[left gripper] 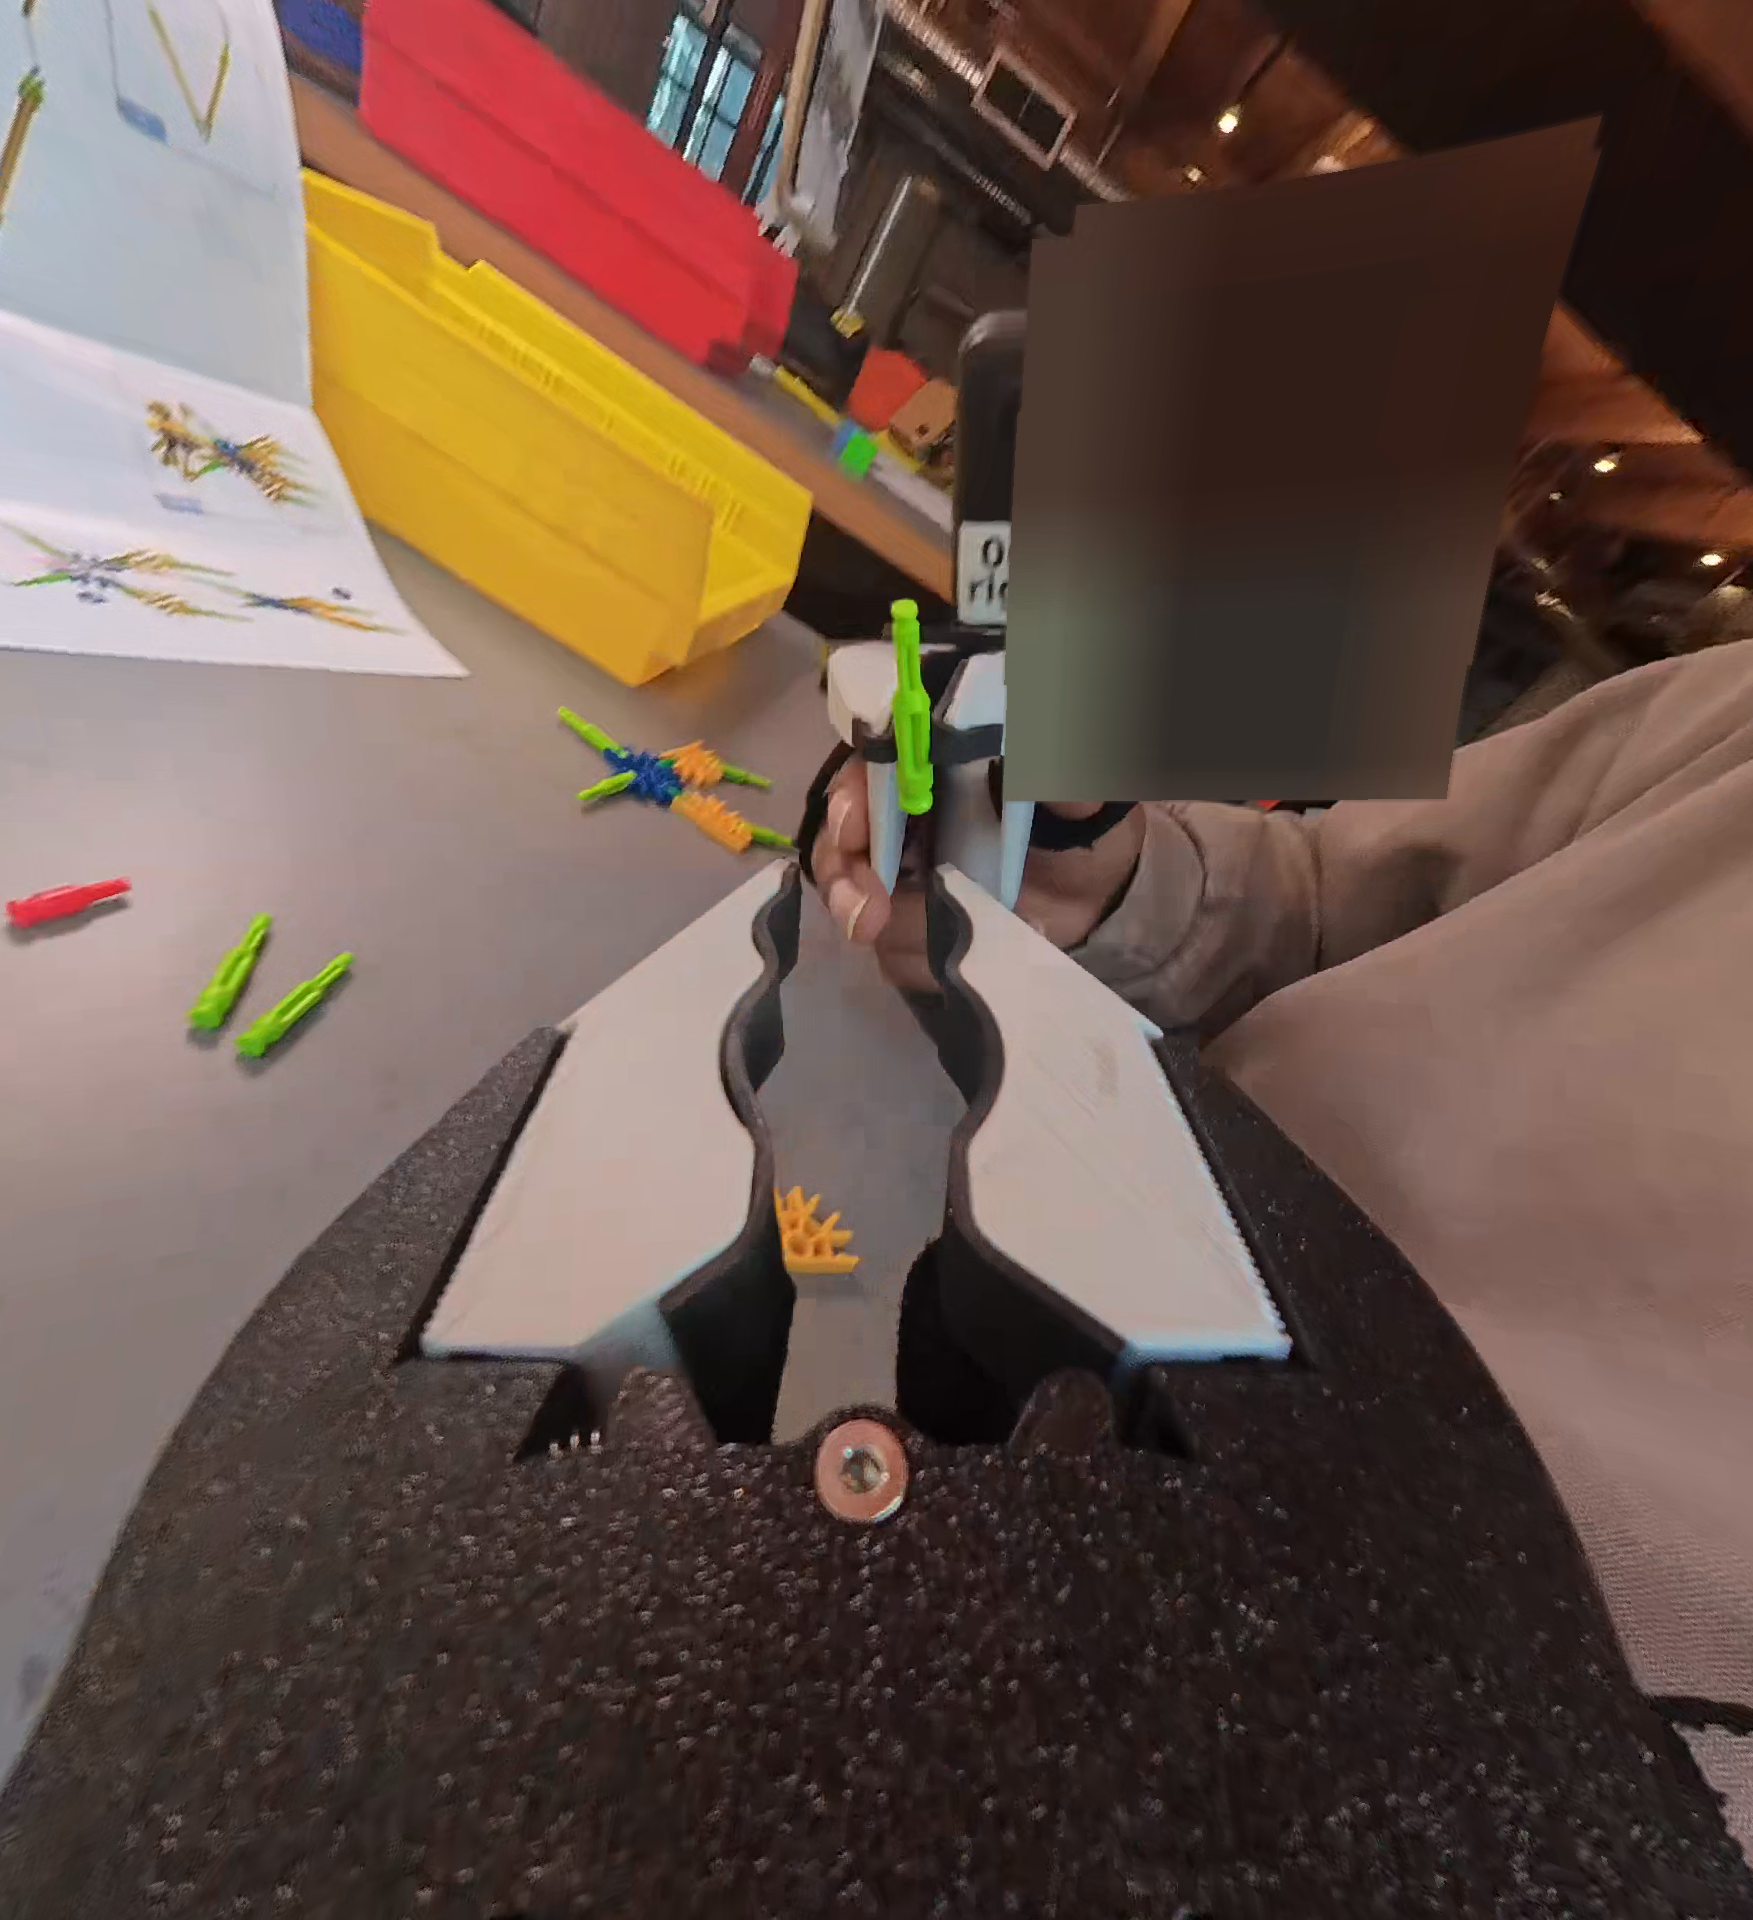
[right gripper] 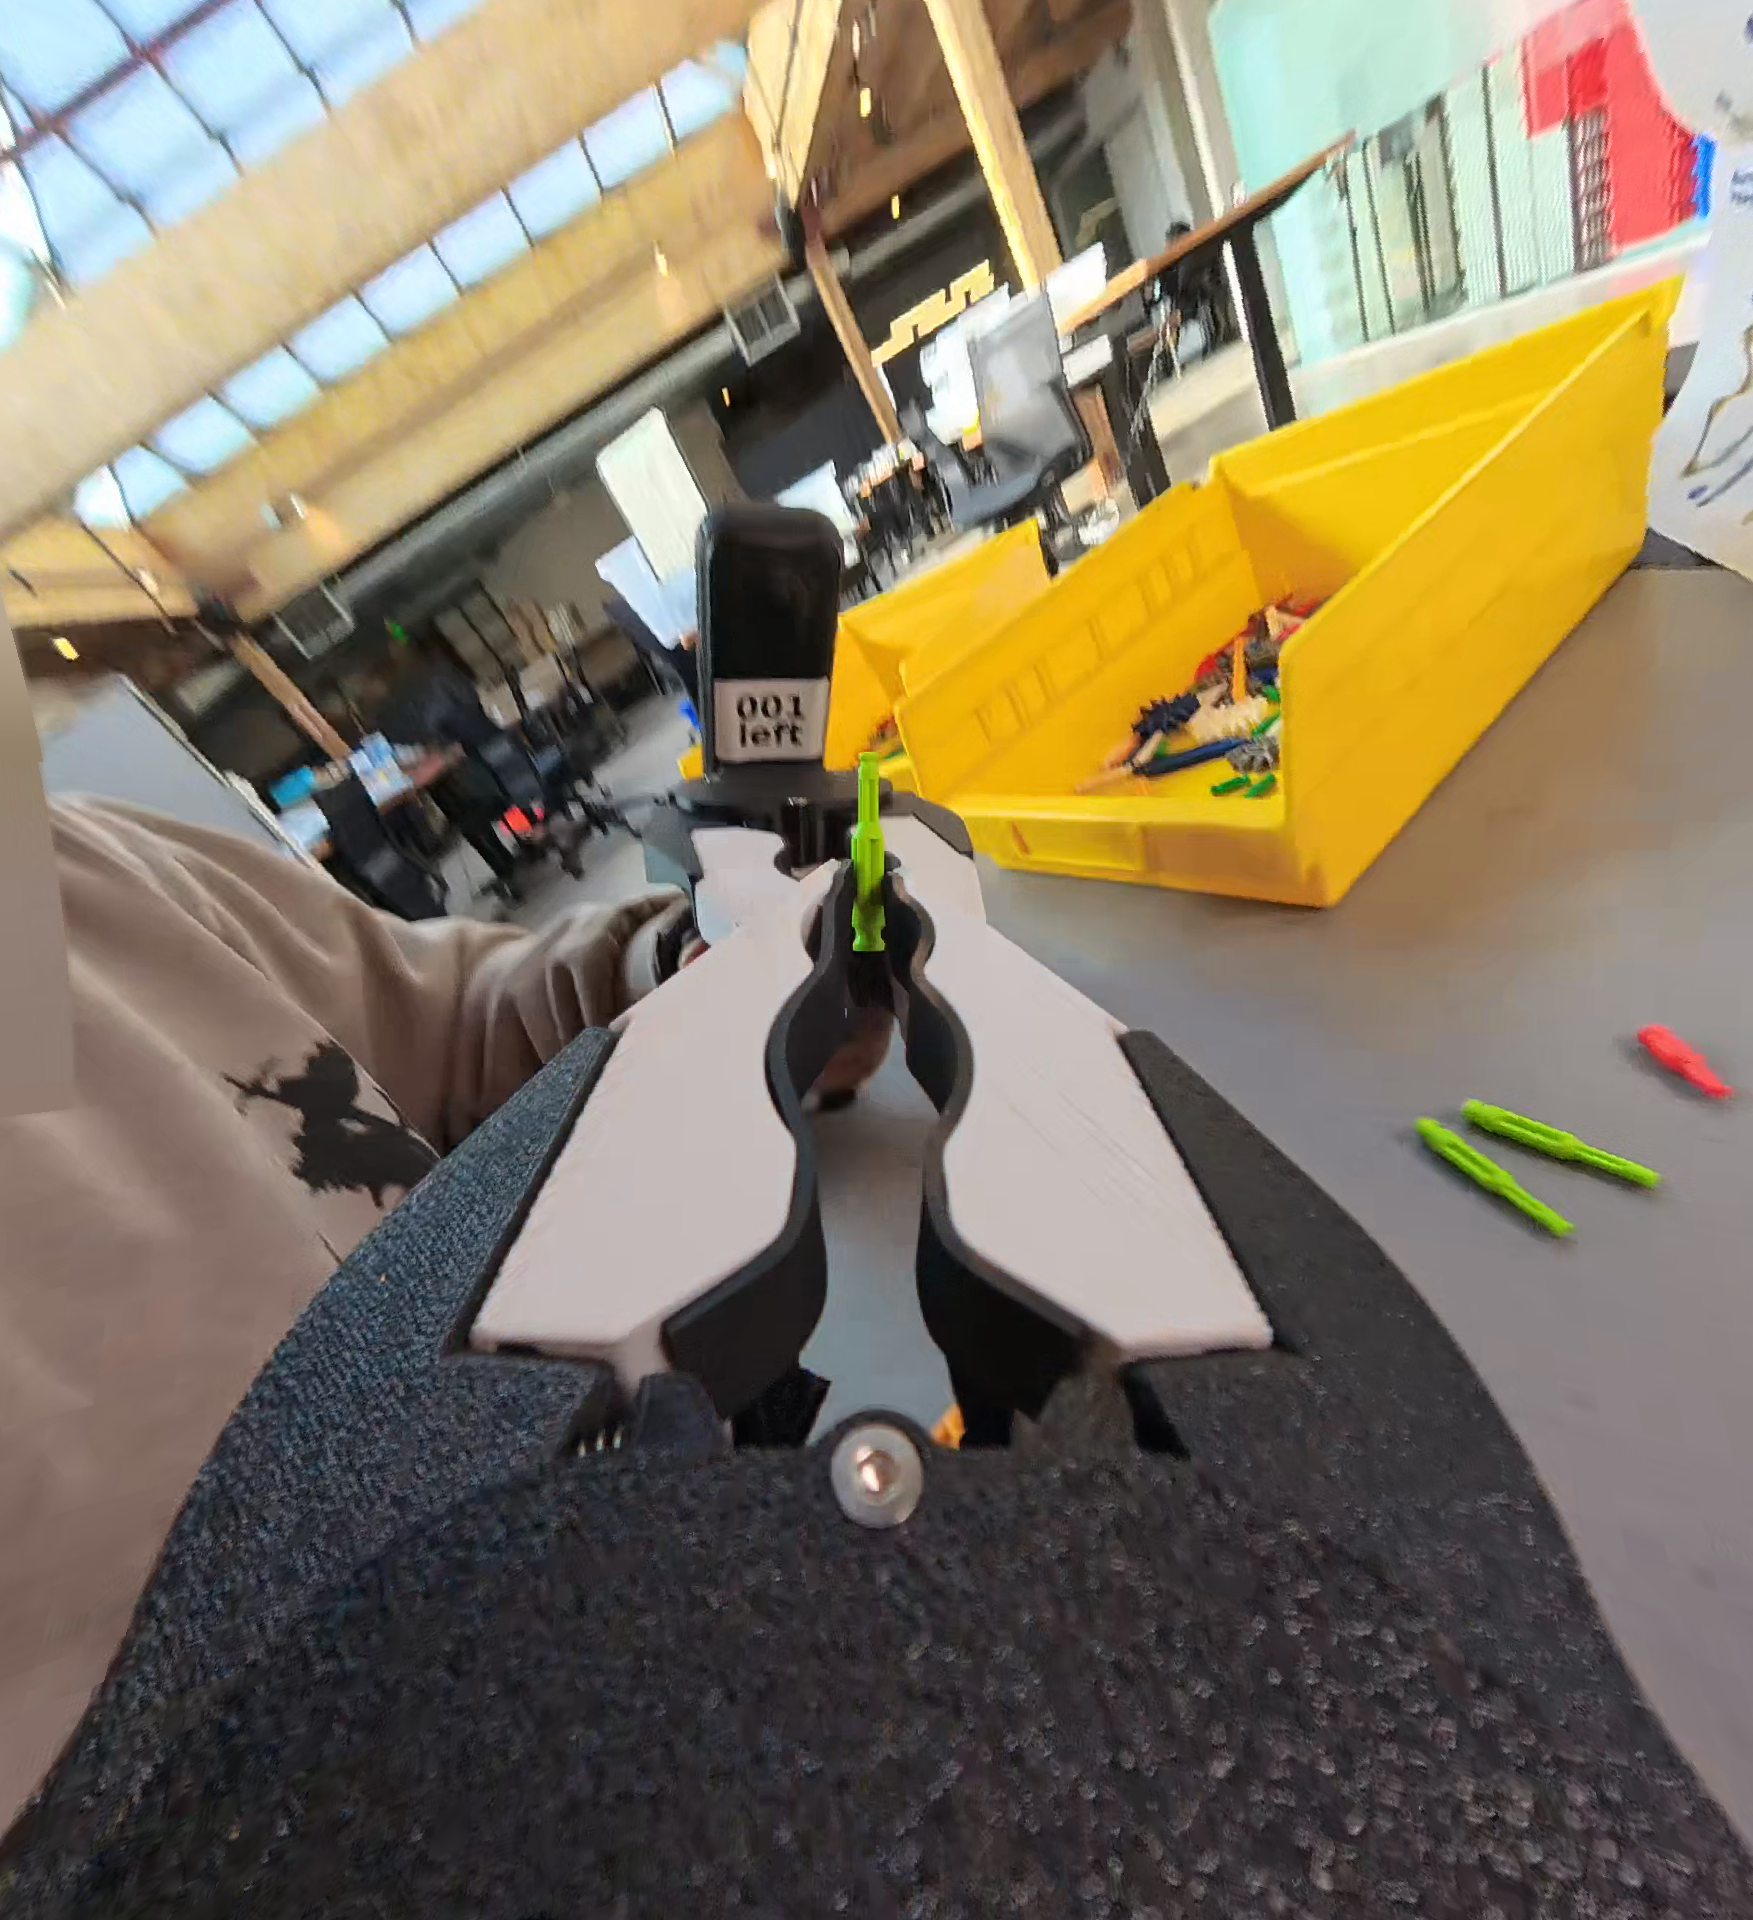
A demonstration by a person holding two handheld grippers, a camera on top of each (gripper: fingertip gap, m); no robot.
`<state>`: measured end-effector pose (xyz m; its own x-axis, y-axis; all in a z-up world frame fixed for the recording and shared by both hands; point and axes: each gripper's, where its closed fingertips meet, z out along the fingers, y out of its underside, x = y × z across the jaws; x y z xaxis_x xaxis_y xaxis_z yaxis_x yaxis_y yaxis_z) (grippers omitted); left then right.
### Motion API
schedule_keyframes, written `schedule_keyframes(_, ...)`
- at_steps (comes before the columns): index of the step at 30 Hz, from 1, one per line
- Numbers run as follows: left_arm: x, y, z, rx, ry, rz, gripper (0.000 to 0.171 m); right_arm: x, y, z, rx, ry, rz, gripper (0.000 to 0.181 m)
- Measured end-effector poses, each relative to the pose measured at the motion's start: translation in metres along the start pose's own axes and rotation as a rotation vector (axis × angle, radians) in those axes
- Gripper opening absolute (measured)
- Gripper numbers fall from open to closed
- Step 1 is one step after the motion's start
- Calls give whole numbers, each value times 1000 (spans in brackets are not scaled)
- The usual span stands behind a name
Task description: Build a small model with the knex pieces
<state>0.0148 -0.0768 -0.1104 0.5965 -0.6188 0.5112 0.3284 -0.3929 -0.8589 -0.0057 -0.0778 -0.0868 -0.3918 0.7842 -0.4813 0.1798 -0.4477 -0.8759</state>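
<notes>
My right gripper [right gripper: 867,906] is shut on a short green rod [right gripper: 867,871] and holds it upright above the grey table [right gripper: 1474,987]. In the left wrist view the right gripper [left gripper: 916,750] and its green rod [left gripper: 908,717] face me, just past my fingertips. My left gripper [left gripper: 864,883] is open and empty, its tips close to the right gripper, and it also shows in the right wrist view [right gripper: 830,862]. An orange fan-shaped connector [left gripper: 815,1231] lies on the table under my left fingers. A small blue, orange and green assembly [left gripper: 680,779] lies just to the left.
Two loose green rods [left gripper: 264,987] [right gripper: 1537,1158] and a red rod [left gripper: 67,902] [right gripper: 1682,1060] lie on the table. A yellow bin [right gripper: 1371,665] [left gripper: 539,468] holds several mixed pieces. A red bin [left gripper: 560,177] sits behind it. Instruction sheets [left gripper: 103,468] stand nearby. A person's beige sleeve [left gripper: 1474,935] is close. My two grippers' fingertips are within a few centimetres of each other. My left tips are roughly 12 cm from the orange fan-shaped connector [left gripper: 815,1231].
</notes>
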Motion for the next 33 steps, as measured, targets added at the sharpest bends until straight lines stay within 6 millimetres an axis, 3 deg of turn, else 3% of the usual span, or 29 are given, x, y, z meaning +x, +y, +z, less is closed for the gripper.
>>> schedule_keyframes(3,19,-12,4,75,40,39,22,-18,-12,-3,177,-53,118,2)
schedule_keyframes(6,33,-23,2,135,73,45,16,-24,-12,-3,252,-37,92,3)
schedule_keyframes(13,30,-17,1,70,34,92,5,-23,-3,-9,231,5,24,2)
schedule_keyframes(16,20,1,0,-101,-82,331,5,-26,4,-17,89,24,-82,7)
schedule_keyframes(20,-1,43,-2,-416,-230,670,5,-23,22,-35,-260,96,-395,18)
schedule_keyframes(23,1,70,4,-537,-196,708,5,-18,55,-38,-544,111,-603,22)
schedule_keyframes(25,2,78,6,-570,-193,733,5,-11,76,-36,-667,123,-688,22)
schedule_keyframes(27,4,80,6,-577,-183,730,5,-8,90,-32,-720,109,-705,6)
schedule_keyframes(33,7,78,2,-547,-132,645,5,-2,96,-35,-752,127,-741,0)
